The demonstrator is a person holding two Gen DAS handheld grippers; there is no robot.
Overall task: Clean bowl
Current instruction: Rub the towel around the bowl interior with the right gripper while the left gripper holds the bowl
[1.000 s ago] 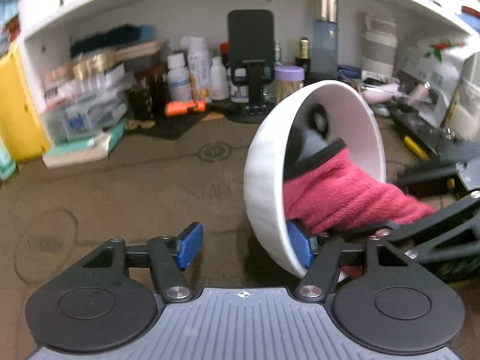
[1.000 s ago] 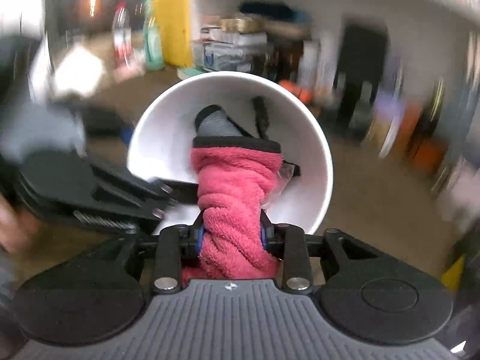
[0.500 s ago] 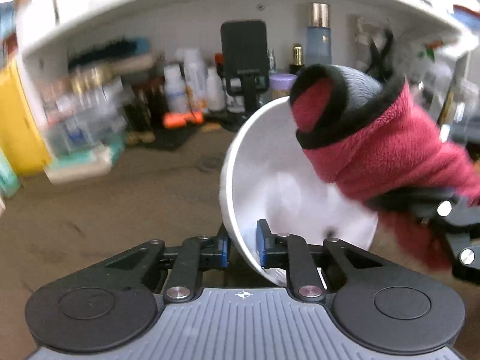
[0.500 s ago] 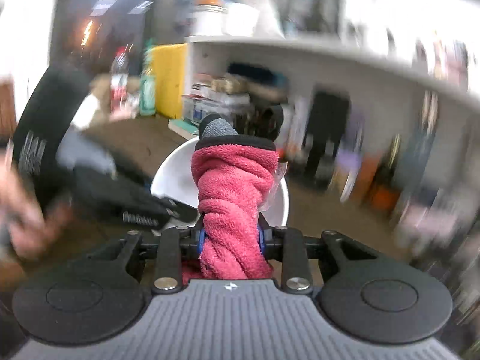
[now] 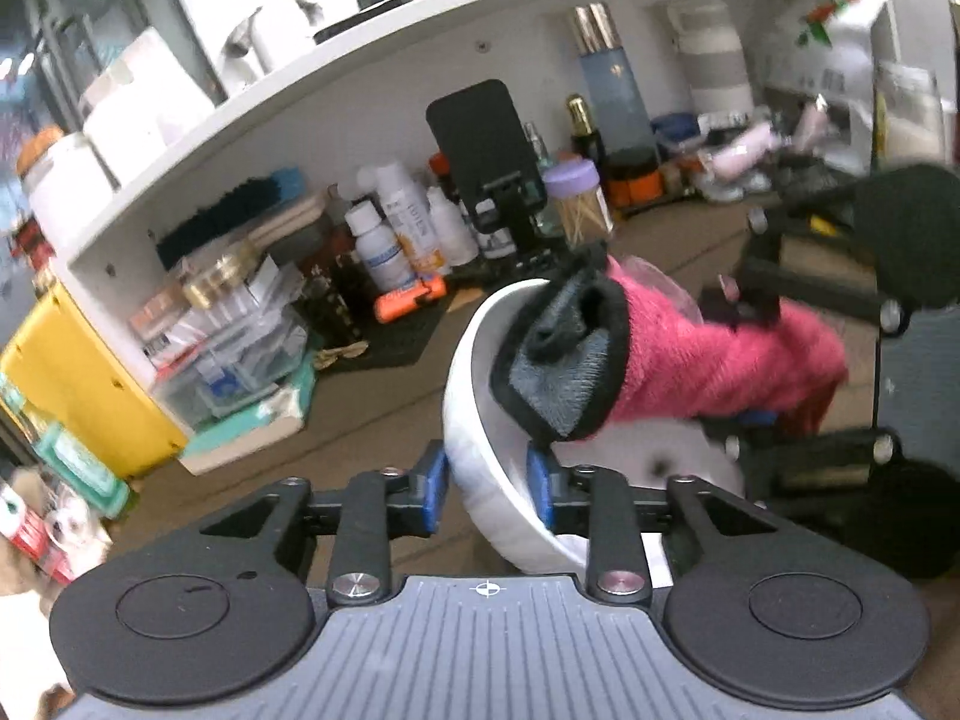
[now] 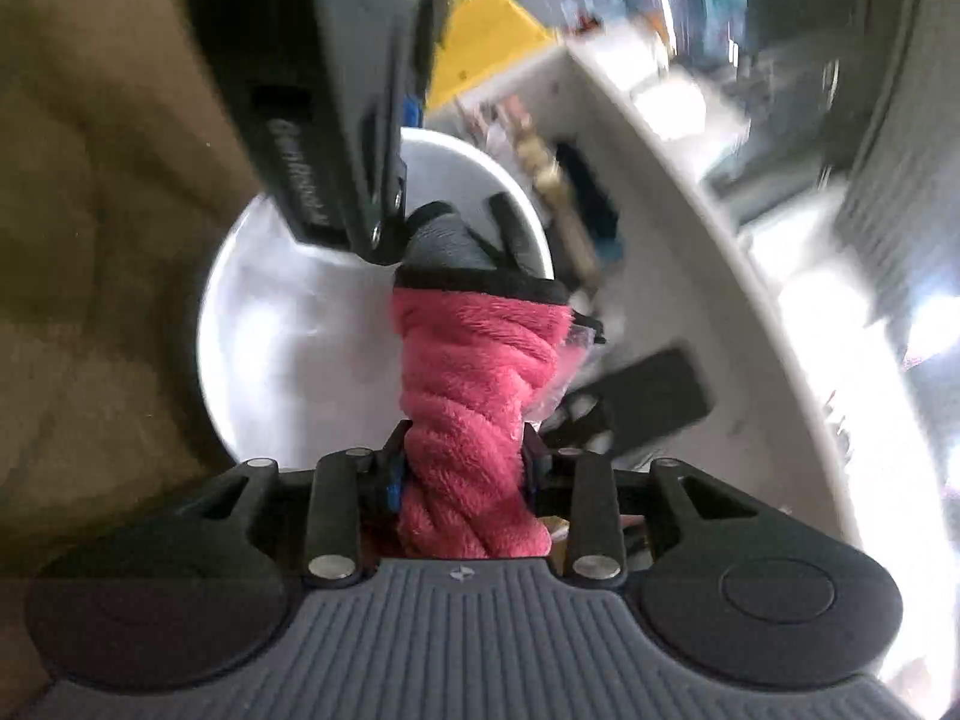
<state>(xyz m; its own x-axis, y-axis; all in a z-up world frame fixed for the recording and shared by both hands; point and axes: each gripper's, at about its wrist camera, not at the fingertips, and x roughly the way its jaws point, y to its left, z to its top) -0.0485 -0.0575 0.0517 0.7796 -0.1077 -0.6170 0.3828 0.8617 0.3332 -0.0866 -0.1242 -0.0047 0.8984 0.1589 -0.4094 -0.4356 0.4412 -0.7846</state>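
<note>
I had the left gripper (image 5: pixel 487 483) clamped on the rim of the white bowl (image 5: pixel 474 420), one pad outside the wall and one inside, so the bowl was tipped on edge above the brown table (image 5: pixel 372 420) with its opening facing the other tool. That tilt let the cloth reach the inner wall. My right gripper (image 6: pixel 461 471) was pinched tight on a twisted pink cloth (image 6: pixel 474 396), whose grey, black-edged tip pointed into the bowl (image 6: pixel 300 330). Blur was heavy in the right view, so I judged the tip was probably touching the inside near the rim. Wiping looked midway, not finished. Shelf clutter (image 5: pixel 384 240) sat behind.
</note>
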